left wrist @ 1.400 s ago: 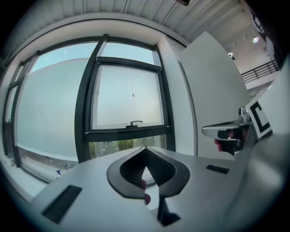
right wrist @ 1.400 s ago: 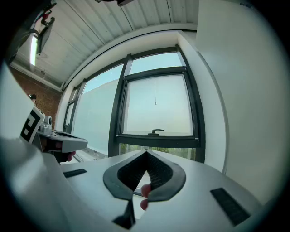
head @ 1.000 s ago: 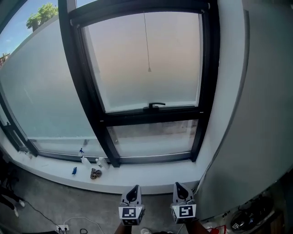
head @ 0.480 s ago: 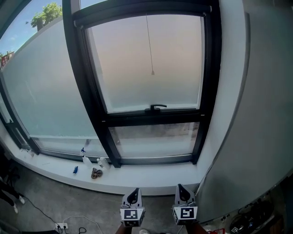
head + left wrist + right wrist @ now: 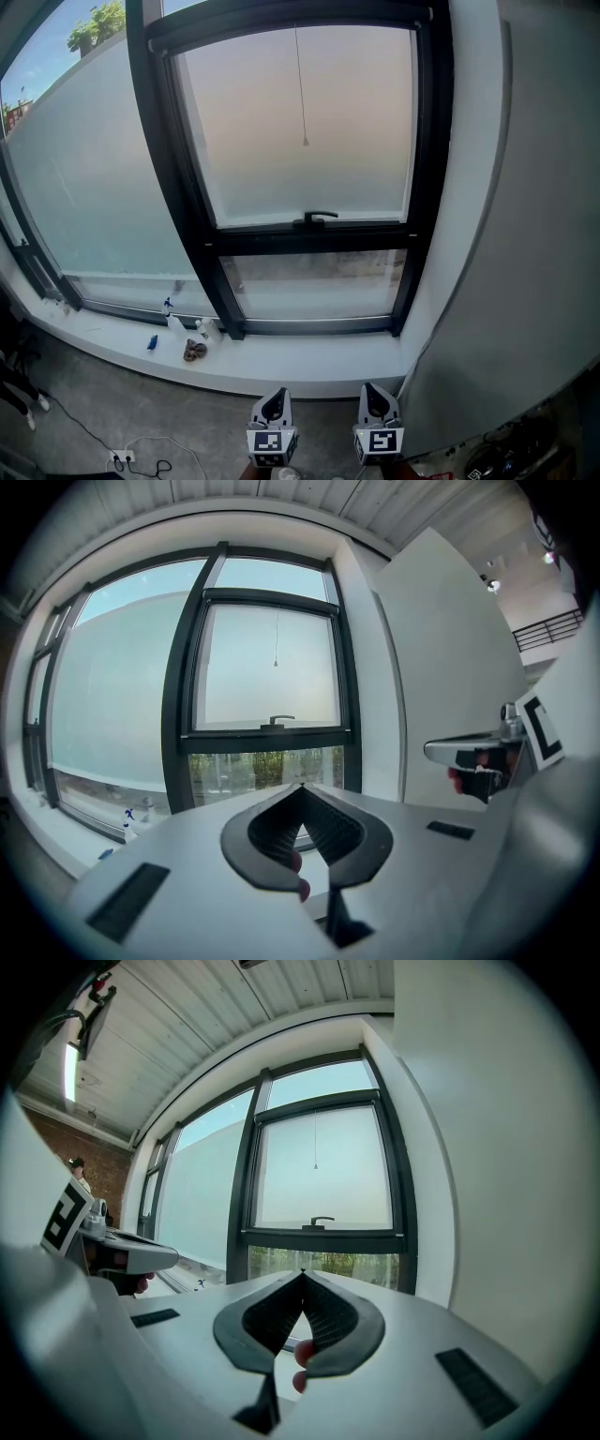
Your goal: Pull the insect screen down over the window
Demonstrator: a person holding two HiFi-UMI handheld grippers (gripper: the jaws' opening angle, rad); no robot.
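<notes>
Your left tool and right tool both have their jaws pressed together with nothing between them. They sit side by side at the bottom of the head view, pointing towards the window and well apart from it. You cannot make out the screen itself. A thin cord hangs from the top of the black frame down the middle of the upper pane. It ends in a small bead well above the handle, which sits on the crossbar. Below the crossbar is a lower, clearer pane with greenery behind it. On the white sill, near the frame's left upright, stand two bottles, with a small brown thing just beside them. A grey wall rises to your right. On the floor at lower left lies a cable.
</notes>
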